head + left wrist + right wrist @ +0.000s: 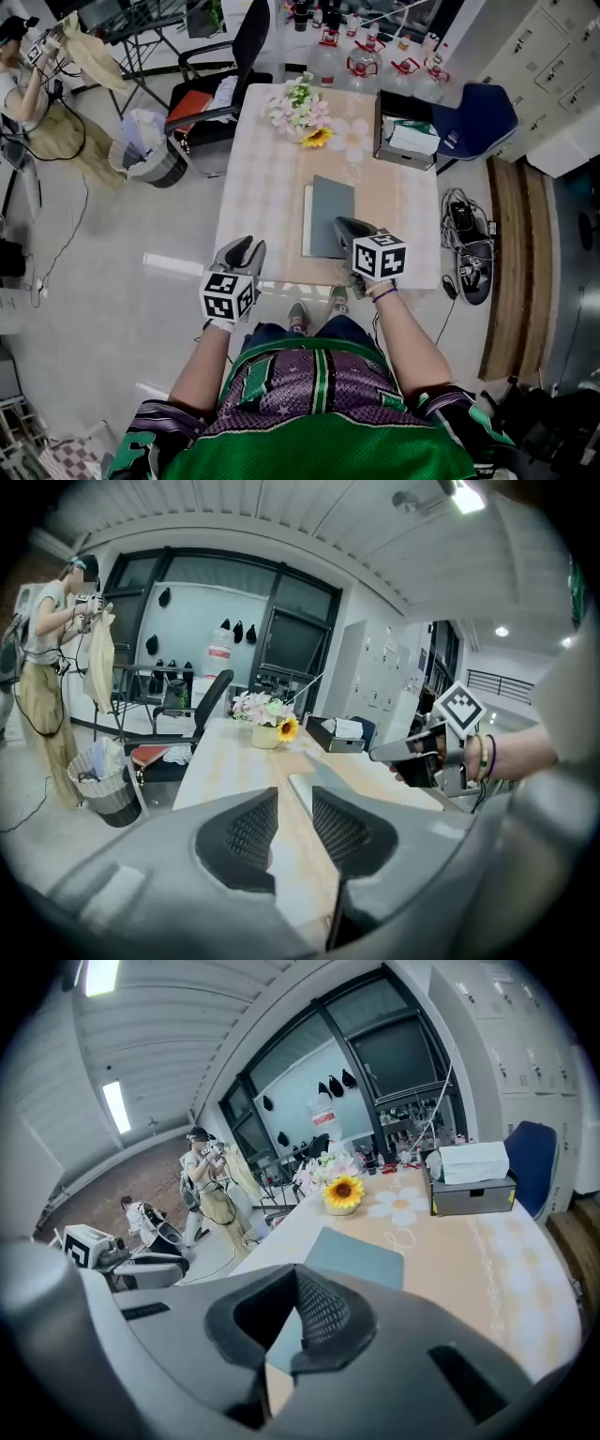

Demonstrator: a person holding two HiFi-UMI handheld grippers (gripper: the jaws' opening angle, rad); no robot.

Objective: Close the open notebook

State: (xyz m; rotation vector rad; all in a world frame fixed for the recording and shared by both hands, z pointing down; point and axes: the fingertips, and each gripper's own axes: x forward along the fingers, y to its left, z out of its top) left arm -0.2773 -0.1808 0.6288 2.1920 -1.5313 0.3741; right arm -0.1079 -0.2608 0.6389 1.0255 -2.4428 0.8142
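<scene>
Two grippers hover at the near end of the table, one in each of the person's hands. On the table, towards its near edge and a little right of its middle, lies the notebook, flat and shut, grey cover up, with a pale strip of pages showing along its left side. The right gripper is over the table's near edge, its tips above the notebook's near right corner; its jaws are clenched together with nothing between them, and whether the tips touch the cover cannot be told. The right gripper view shows the same closed jaws with the notebook just past them. The left gripper is off the table, just outside its near left corner, with its jaws released and standing apart, and only the tabletop and the notebook's near end are seen through the gap. At the table's far end stands a bunch of flowers with a sunflower among them. A dark box holding white paper sits at the table's far right corner. A black office chair stands beyond the table's far left corner, a blue chair beyond its far right corner. A bin is on the floor left of the table, and another person stands farther left of the table.
</scene>
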